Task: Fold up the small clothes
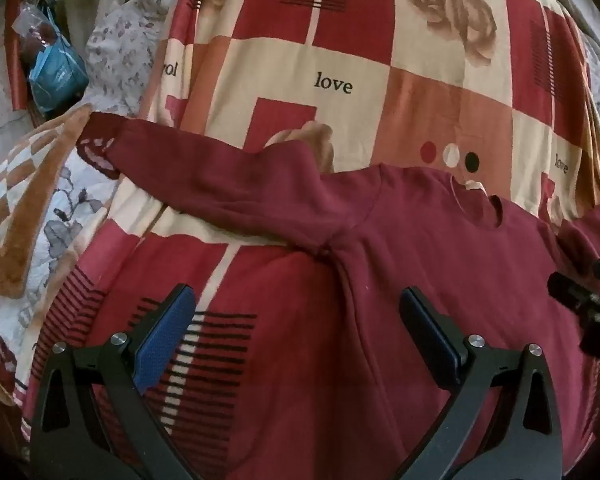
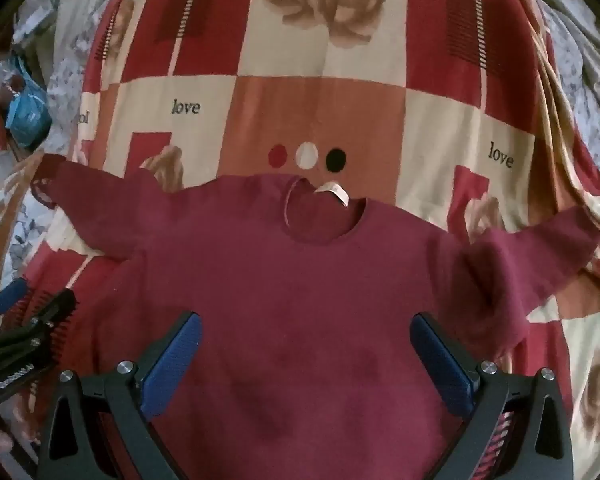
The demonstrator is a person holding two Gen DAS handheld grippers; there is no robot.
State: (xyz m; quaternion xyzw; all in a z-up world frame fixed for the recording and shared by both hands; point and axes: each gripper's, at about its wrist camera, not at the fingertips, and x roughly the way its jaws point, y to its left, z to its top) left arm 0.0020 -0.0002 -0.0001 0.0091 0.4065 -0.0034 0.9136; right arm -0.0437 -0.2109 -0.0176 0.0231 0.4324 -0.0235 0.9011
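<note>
Both claws (image 1: 296,320) (image 2: 306,344) gape wide above sweater (image 2: 300,280).

The sweater (image 2: 300,292) is lying flat on the blanket (image 2: 320,112), sleeves spreading sideways, a bag (image 1: 56,76), seemingly, sitting far left.

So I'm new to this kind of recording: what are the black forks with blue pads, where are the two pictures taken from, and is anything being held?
There is no robot here. A person holds a two-fingered claw in each hand, and a wide-angle camera on each claw looks forward along its fingers. One picture comes from the left claw, the other from the right claw. Both claws are open and hold nothing. Below them a maroon sweater lies spread flat, sleeves out to the sides, with a pale label at the neck. It rests on a red and cream patchwork blanket printed with roses and the word "love". The black shape at the left edge of the right picture is the left claw.
</note>
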